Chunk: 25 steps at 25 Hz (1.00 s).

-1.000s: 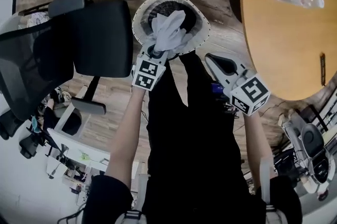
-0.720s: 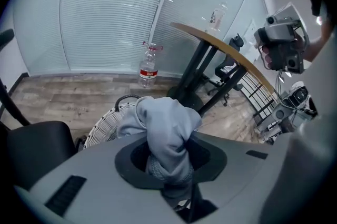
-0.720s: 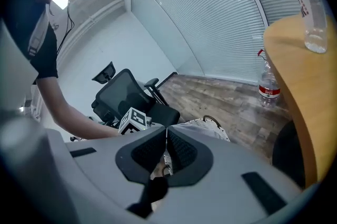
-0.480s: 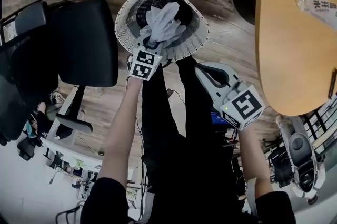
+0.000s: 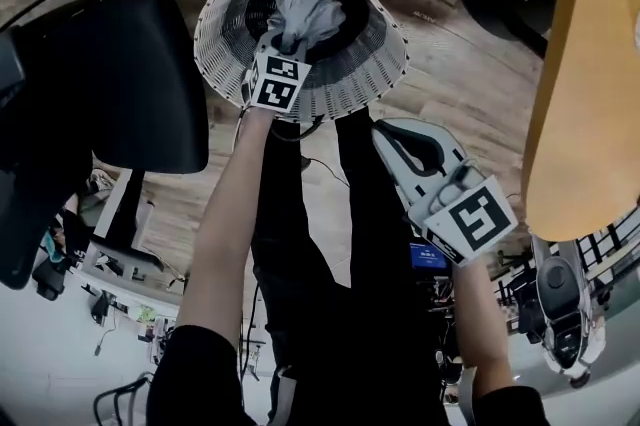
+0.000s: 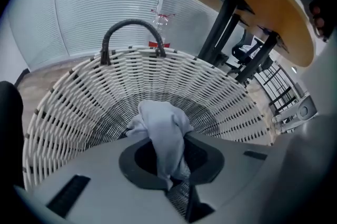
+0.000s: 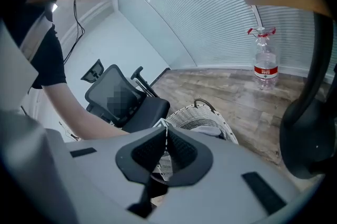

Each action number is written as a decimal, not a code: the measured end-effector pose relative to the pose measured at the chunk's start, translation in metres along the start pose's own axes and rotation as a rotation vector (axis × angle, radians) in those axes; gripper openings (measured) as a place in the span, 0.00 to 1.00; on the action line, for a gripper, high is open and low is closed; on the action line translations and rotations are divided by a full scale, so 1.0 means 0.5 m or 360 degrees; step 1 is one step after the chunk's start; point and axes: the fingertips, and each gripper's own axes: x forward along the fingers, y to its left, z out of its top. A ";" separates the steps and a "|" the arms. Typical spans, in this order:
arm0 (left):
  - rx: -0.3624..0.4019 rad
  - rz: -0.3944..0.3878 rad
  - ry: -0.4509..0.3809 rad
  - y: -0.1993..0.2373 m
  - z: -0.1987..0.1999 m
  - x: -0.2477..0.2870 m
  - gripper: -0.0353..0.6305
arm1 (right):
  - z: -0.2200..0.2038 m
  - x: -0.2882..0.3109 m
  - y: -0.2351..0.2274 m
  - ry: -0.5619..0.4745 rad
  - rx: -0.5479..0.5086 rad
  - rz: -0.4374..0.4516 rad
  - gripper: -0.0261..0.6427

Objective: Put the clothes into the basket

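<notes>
Here, limp crumpled pale-grey cloth (image 6: 160, 128) over woven basket (image 6: 79, 107).

Black short-sleeved shirt (image 5: 195, 374); black trousers (image 5: 330, 294)

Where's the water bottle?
In the right gripper view, the bottle stands on the floor at the upper right, by the blinds, beyond the basket.

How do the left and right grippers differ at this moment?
The left gripper's jaws are closing with a pale grey cloth pinched between them; the right gripper's jaws are together on nothing. The left gripper is over the opening of the white wicker basket; the right gripper is held back outside it. Both have the same grey two-jaw build and angle downward.
</notes>
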 end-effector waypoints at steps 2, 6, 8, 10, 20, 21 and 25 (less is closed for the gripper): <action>-0.0021 0.0015 0.0012 0.019 -0.014 0.039 0.15 | -0.017 0.013 -0.013 0.0008 0.0017 -0.0002 0.06; -0.0061 0.0038 0.0046 0.040 -0.042 0.101 0.13 | -0.057 0.026 -0.031 0.0019 0.0066 -0.0023 0.06; -0.0066 0.0039 0.0049 0.052 -0.049 0.126 0.13 | -0.077 0.033 -0.039 0.0021 0.0100 -0.0042 0.06; -0.0051 0.0041 0.0052 0.066 -0.052 0.151 0.12 | -0.095 0.044 -0.046 0.0020 0.0132 -0.0058 0.06; -0.0095 0.0048 0.0101 0.103 -0.089 0.232 0.13 | -0.123 0.090 -0.051 0.0005 0.0175 -0.0073 0.06; -0.0099 0.0041 0.0110 0.105 -0.095 0.240 0.13 | -0.125 0.093 -0.052 0.0005 0.0177 -0.0077 0.06; -0.0127 0.0032 0.0168 0.120 -0.120 0.270 0.13 | -0.140 0.103 -0.057 0.0006 0.0194 -0.0093 0.06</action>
